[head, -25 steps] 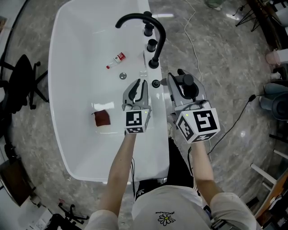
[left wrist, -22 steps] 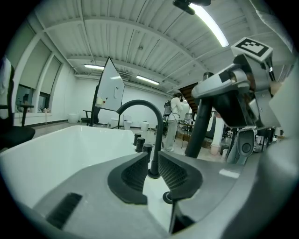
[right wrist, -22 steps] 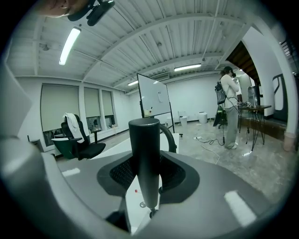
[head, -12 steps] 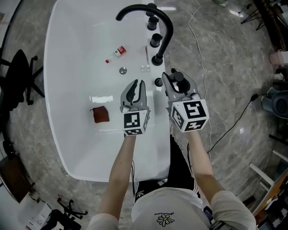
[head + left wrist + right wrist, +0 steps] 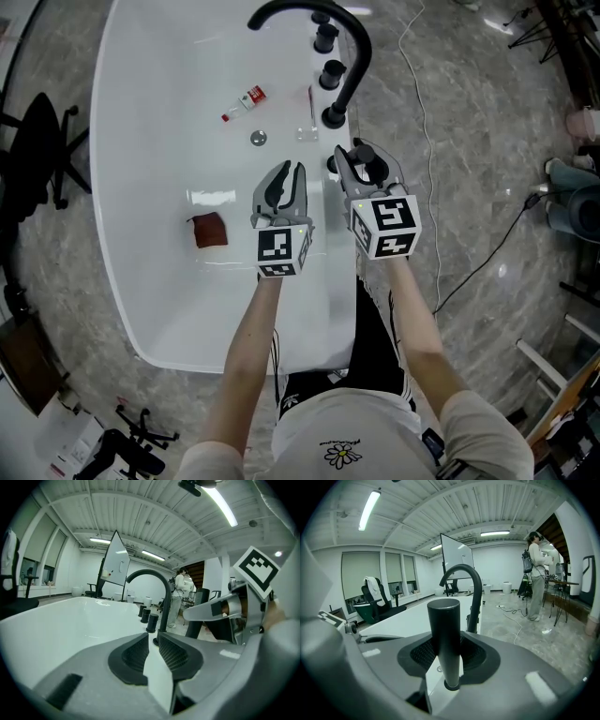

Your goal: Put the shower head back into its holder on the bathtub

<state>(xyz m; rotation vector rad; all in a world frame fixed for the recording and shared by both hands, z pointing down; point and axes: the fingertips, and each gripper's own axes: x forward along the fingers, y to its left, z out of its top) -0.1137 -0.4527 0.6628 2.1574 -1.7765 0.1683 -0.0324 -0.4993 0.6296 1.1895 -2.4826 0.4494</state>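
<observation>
right gripper: fingers clenched on shower head
shower head: upright, foot at holder on bathtub rim, just beside faucet
left gripper: fingers slightly apart, empty, near faucet

Shower head upright on bathtub rim, faucet behind it

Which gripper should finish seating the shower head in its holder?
Right. The right gripper is shut on the shower head, which stands upright with its lower end at the holder on the tub rim. The left gripper is open and empty beside it.
</observation>
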